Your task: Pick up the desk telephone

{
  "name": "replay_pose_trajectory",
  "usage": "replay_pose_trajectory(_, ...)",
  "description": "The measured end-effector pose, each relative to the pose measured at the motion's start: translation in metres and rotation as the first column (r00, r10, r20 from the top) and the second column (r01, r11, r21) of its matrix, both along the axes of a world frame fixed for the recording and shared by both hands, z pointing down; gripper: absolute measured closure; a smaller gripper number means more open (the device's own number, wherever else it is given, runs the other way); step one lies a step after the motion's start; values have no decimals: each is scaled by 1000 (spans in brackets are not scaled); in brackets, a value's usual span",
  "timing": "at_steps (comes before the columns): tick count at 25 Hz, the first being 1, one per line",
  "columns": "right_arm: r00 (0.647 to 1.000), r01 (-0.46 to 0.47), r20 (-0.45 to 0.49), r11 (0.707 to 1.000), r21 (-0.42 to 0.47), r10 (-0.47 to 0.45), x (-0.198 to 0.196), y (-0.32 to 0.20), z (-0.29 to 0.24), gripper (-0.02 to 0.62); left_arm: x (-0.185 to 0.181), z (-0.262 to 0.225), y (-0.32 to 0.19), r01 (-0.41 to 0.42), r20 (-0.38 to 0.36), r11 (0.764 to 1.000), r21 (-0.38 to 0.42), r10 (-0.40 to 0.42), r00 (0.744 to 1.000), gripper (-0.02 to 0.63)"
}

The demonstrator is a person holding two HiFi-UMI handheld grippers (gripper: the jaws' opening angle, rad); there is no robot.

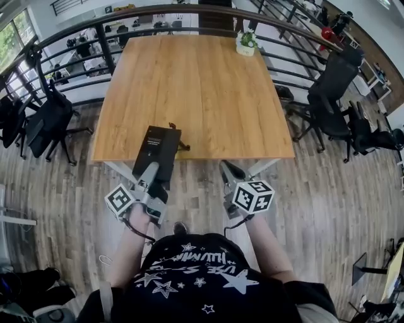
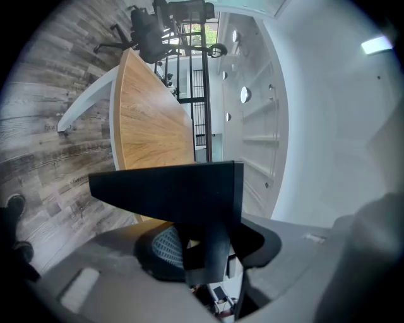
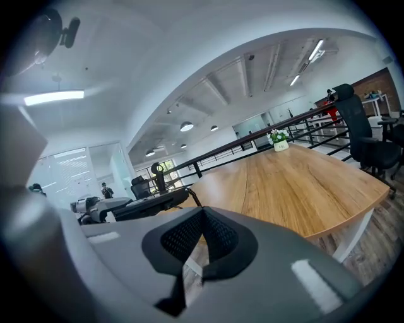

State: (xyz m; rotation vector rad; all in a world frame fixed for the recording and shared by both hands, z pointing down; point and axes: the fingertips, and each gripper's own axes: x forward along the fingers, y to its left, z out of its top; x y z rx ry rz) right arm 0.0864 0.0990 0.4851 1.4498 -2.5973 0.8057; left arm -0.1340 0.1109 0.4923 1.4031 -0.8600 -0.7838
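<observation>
The black desk telephone (image 1: 158, 150) hangs over the near edge of the wooden table (image 1: 202, 88), tilted, with a cord end poking out at its right side. My left gripper (image 1: 153, 173) is shut on the phone's near end. In the left gripper view the telephone (image 2: 170, 188) is a dark slab clamped between the jaws of my left gripper (image 2: 203, 255). My right gripper (image 1: 228, 170) hovers off the table's near edge to the phone's right, shut and holding nothing. From the right gripper (image 3: 194, 255) view, the telephone (image 3: 148, 203) shows side-on at the left.
A small potted plant (image 1: 245, 43) stands at the table's far edge. Black office chairs stand left (image 1: 47, 120) and right (image 1: 331, 94) of the table. A curved black railing (image 1: 189, 11) runs behind it. The floor is grey wood planks.
</observation>
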Motion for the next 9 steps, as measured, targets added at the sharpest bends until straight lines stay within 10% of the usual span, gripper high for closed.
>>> replay_pose_trajectory(9, 1000, 11, 7, 1000, -16, -10, 20, 22, 0, 595, 15, -7, 26, 11, 5, 1000, -1, -11, 1000, 419)
